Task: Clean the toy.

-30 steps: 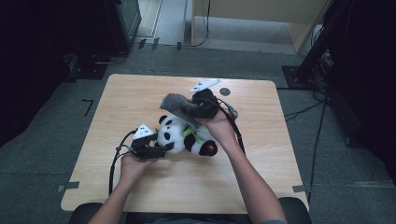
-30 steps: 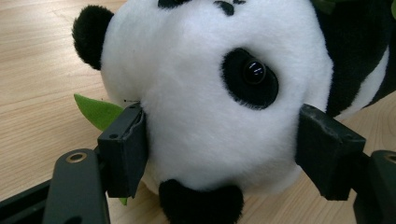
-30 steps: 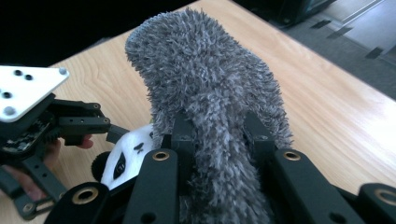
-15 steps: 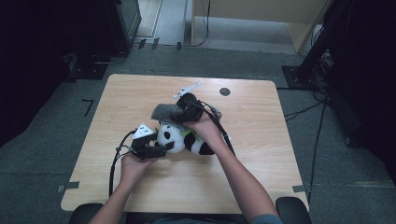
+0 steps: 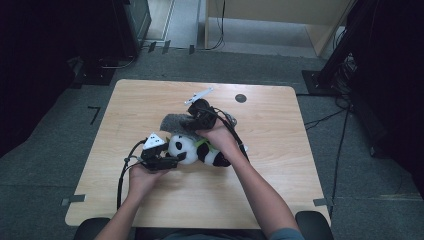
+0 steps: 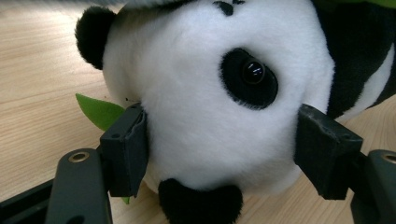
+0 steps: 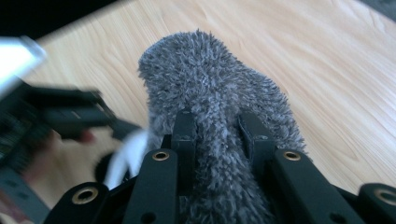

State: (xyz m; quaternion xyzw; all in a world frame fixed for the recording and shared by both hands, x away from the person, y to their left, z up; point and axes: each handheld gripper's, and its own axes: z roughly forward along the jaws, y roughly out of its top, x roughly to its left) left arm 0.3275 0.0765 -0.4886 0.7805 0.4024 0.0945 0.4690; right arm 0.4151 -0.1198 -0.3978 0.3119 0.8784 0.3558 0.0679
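A black-and-white plush panda [image 5: 200, 150] lies on its side on the wooden table [image 5: 280, 165], a green leaf [image 6: 100, 112] by its head. My left gripper [image 5: 167, 160] is shut on the panda's head [image 6: 210, 116], one pad on each side, and its jaws have just been closing a little. My right gripper [image 5: 192, 117] is just above the panda. Its jaws have just been closing and are now shut on a grey fuzzy cloth piece [image 5: 175, 122], which sticks out past the pads [image 7: 184, 135] in the right gripper view [image 7: 210, 79].
A small black round mark [image 5: 240, 98] sits near the table's far edge. Cables [image 5: 125, 170] trail from both grippers. Dark equipment stands [image 5: 335, 65] and floor cables surround the table. The left gripper [image 7: 60, 116] appears blurred in the right gripper view.
My right gripper has come left and down with the grey fuzzy piece, which now rests against the panda's head. The left gripper and panda have stayed put.
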